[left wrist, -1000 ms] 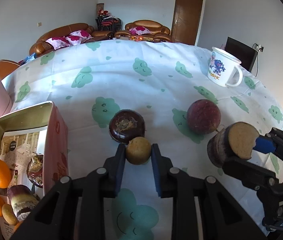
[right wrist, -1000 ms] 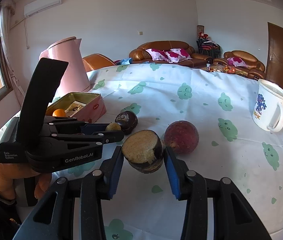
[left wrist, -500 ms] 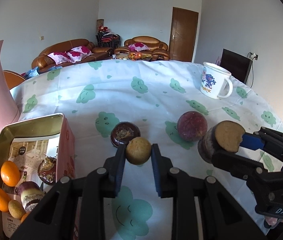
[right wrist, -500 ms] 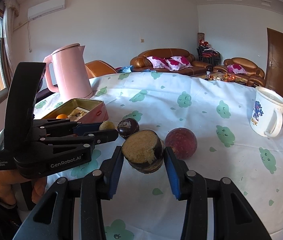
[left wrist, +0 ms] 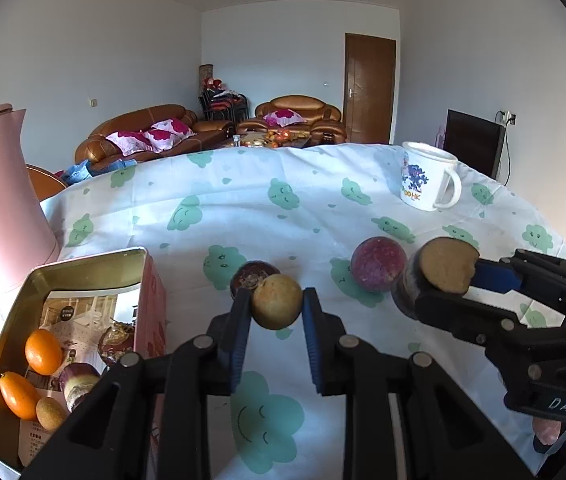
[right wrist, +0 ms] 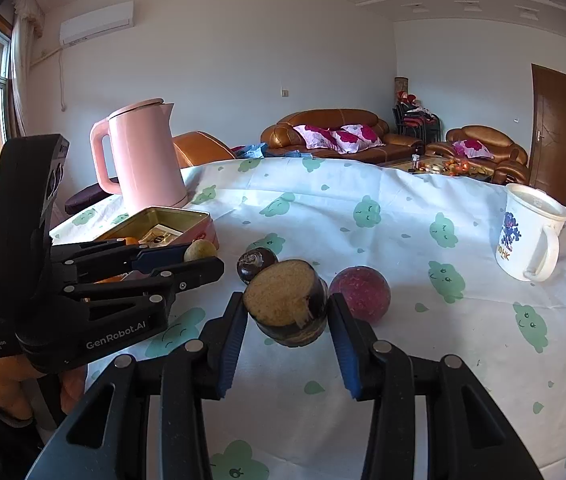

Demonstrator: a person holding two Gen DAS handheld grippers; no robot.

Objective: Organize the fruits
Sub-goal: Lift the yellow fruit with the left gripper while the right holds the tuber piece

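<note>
My left gripper is shut on a small round tan fruit and holds it above the tablecloth, right of an open pink tin that holds two orange kumquats, a tan fruit and dark fruits. My right gripper is shut on a cut dark fruit half with its tan flesh up; it shows in the left wrist view too. On the cloth lie a whole purple-red passion fruit and a dark round fruit.
A pink kettle stands behind the tin at the table's left. A white mug stands at the right. The tablecloth is white with green cloud prints. Sofas stand beyond the table.
Both grippers have risen with their fruits and tilted up, so the room shows more. The fruits on the cloth have not moved.
</note>
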